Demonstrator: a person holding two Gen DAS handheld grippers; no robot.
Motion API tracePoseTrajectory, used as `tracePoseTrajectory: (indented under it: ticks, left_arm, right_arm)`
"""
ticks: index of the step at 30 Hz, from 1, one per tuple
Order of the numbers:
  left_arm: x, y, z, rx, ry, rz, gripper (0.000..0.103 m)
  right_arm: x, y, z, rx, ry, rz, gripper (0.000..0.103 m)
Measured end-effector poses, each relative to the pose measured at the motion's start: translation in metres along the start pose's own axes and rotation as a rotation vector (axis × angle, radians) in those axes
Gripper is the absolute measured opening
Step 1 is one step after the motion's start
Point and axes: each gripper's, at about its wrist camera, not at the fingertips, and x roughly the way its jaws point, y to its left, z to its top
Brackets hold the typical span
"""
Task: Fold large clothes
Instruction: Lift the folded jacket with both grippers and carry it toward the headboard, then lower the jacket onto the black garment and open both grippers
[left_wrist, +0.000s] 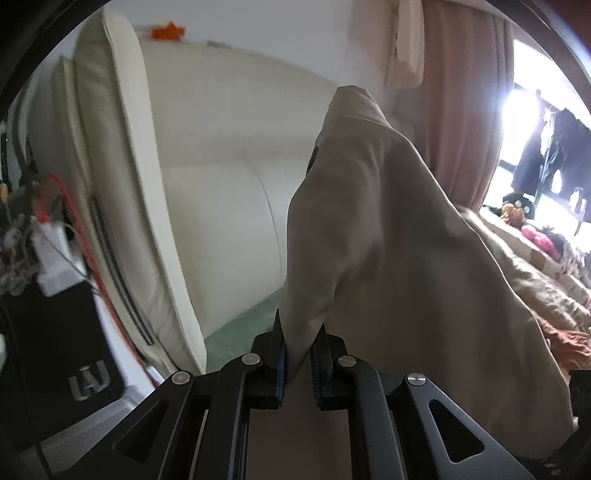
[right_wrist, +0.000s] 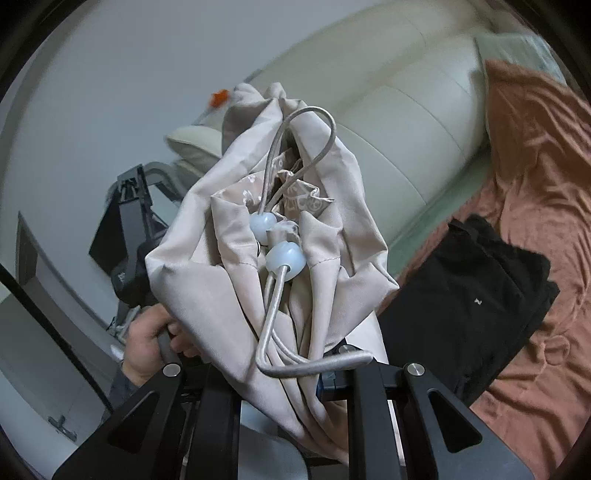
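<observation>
My left gripper (left_wrist: 298, 363) is shut on a fold of a beige garment (left_wrist: 388, 236), which rises in front of the camera and drapes to the right. My right gripper (right_wrist: 295, 384) is shut on a bunched part of the same beige garment (right_wrist: 229, 280), held up in the air. A grey drawstring (right_wrist: 273, 306) with two pale blue round toggles (right_wrist: 285, 260) hangs over the bunch. The right fingertips are mostly hidden by the cloth. A bare hand (right_wrist: 147, 343) holding the other gripper shows at lower left in the right wrist view.
A cream padded headboard (left_wrist: 221, 177) stands behind. A rust-orange sheet (right_wrist: 535, 221) covers the bed, with a folded black garment (right_wrist: 465, 288) on it. A rumpled quilt (left_wrist: 535, 277), pink curtain (left_wrist: 469, 110) and bright window (left_wrist: 532, 74) are at right. A cluttered bedside area (left_wrist: 48, 251) is at left.
</observation>
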Motion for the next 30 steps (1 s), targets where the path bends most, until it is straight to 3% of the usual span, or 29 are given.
tracePoseTrajectory:
  ticks: [8,15,17,18,20,22,24,27,30]
  left_arm:
    - [0.094,-0.009,-0.018,0.014,0.059,-0.039,0.010]
    - [0.154,-0.017,-0.024,0.058,0.113,-0.075,0.011]
    - [0.175,-0.019,-0.032,0.078,0.146,-0.068,0.013]
    - [0.185,-0.023,-0.038,0.094,0.169,-0.051,0.019]
    - [0.193,-0.027,-0.055,0.108,0.181,-0.005,0.030]
    - [0.193,-0.027,-0.076,0.110,0.176,0.028,0.032]
    - [0.197,-0.018,-0.093,0.070,0.212,0.014,0.032]
    - [0.194,-0.007,-0.113,0.033,0.253,0.015,0.032]
    - [0.185,0.004,-0.127,-0.010,0.260,0.028,0.032]
  right_arm:
    - [0.027,-0.080,0.024,0.065,0.023,-0.060,0.012]
    - [0.016,-0.122,0.029,0.124,0.016,-0.092,0.012]
    - [0.021,-0.137,0.027,0.160,0.013,-0.106,0.012]
    - [0.027,-0.145,0.021,0.189,0.018,-0.118,0.012]
    - [0.030,-0.167,0.008,0.247,0.043,-0.160,0.016]
    - [0.041,-0.197,-0.007,0.320,0.100,-0.219,0.016]
    - [0.050,-0.227,-0.017,0.395,0.118,-0.255,0.016]
    - [0.050,-0.250,-0.028,0.482,0.094,-0.189,0.016]
    - [0.046,-0.252,-0.033,0.494,0.098,-0.183,0.018]
